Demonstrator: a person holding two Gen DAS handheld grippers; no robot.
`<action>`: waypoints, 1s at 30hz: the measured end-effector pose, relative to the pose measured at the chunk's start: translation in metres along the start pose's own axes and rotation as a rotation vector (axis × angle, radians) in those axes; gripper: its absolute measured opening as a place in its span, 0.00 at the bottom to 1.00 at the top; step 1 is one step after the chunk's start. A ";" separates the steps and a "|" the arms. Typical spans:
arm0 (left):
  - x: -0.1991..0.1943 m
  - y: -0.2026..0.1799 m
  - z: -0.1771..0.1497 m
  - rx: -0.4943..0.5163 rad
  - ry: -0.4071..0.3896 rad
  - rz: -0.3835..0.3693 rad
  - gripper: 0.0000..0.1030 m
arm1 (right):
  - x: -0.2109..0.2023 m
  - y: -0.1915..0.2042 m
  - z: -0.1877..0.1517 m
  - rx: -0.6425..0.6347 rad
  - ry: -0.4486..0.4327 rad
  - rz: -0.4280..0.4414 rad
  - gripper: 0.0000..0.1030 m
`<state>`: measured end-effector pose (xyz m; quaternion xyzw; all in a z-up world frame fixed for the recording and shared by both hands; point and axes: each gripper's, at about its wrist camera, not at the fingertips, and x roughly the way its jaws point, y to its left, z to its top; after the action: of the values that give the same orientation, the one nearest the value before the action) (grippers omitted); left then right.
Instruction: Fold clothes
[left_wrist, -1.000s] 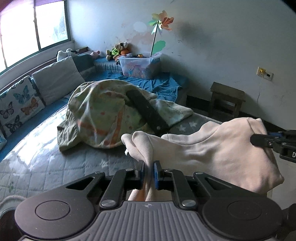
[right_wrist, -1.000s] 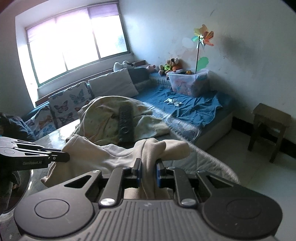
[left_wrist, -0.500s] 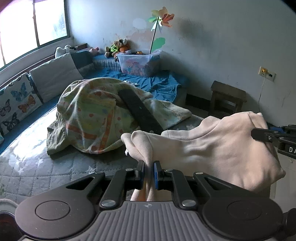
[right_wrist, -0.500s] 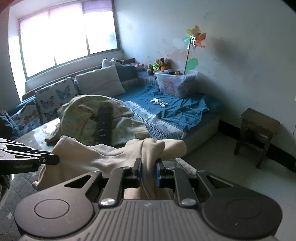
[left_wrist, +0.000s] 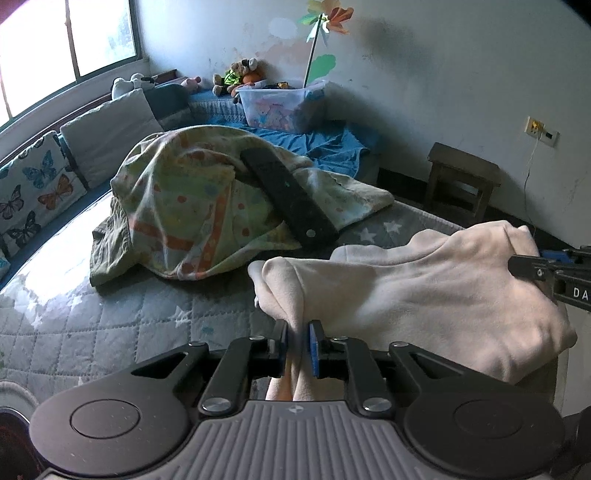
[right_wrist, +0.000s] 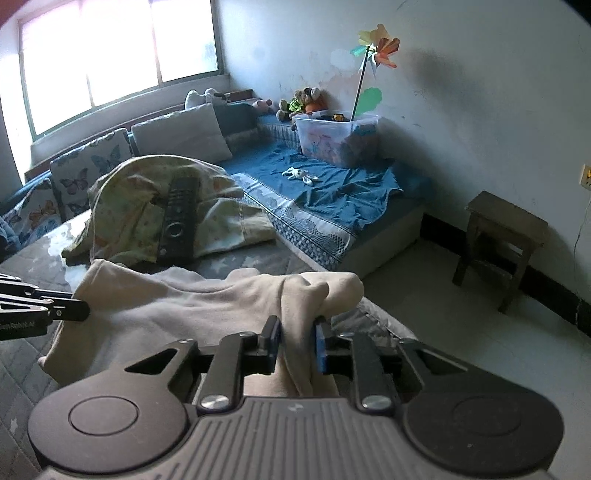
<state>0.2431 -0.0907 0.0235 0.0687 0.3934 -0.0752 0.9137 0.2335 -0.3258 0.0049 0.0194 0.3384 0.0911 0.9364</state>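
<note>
- Bedroom, daylight from a wide window; quilted grey bed (left_wrist: 122, 321) fills the foreground, a bare wall behind.
- Cream garment (left_wrist: 424, 291): at 5 o'clock on the bed in the left wrist view, stretched between both tools, likely so one half can be laid flat over the other.
- Left gripper (left_wrist: 296, 343): fingers opening, a bunched corner of the garment between them, blue pads close against the cloth.
- Right gripper (right_wrist: 296, 341): fingers opening likewise, the opposite corner gathered between them; the gap is a little wider, and the cloth looks slack on the right-hand side.
- Patterned blanket (left_wrist: 177, 206): heaped at 11 o'clock of the garment, apart from it.
- Remote control (left_wrist: 288, 199): propped aslant on the blanket, probably just left there.
- Clear plastic tub (right_wrist: 338, 138): on the blue sheet (right_wrist: 332, 192) at 1 o'clock; holds small toys, not told apart, and the stick of a paper pinwheel (right_wrist: 378, 48).
- Soft toys (right_wrist: 303, 101): grouped behind the tub.
- Wooden stool (right_wrist: 504, 236): on the floor at 3 o'clock.
</note>
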 end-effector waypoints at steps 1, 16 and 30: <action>0.000 0.000 0.000 0.001 0.001 0.002 0.16 | -0.001 -0.001 0.000 0.000 -0.002 -0.005 0.21; -0.008 -0.011 -0.008 0.042 -0.004 -0.014 0.52 | -0.011 0.007 -0.007 -0.009 0.000 0.035 0.35; -0.018 -0.016 -0.015 0.063 -0.042 -0.024 0.95 | -0.016 0.018 -0.024 -0.010 0.025 0.057 0.59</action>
<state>0.2172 -0.1023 0.0256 0.0910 0.3725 -0.1001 0.9181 0.2034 -0.3115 -0.0013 0.0233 0.3487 0.1198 0.9292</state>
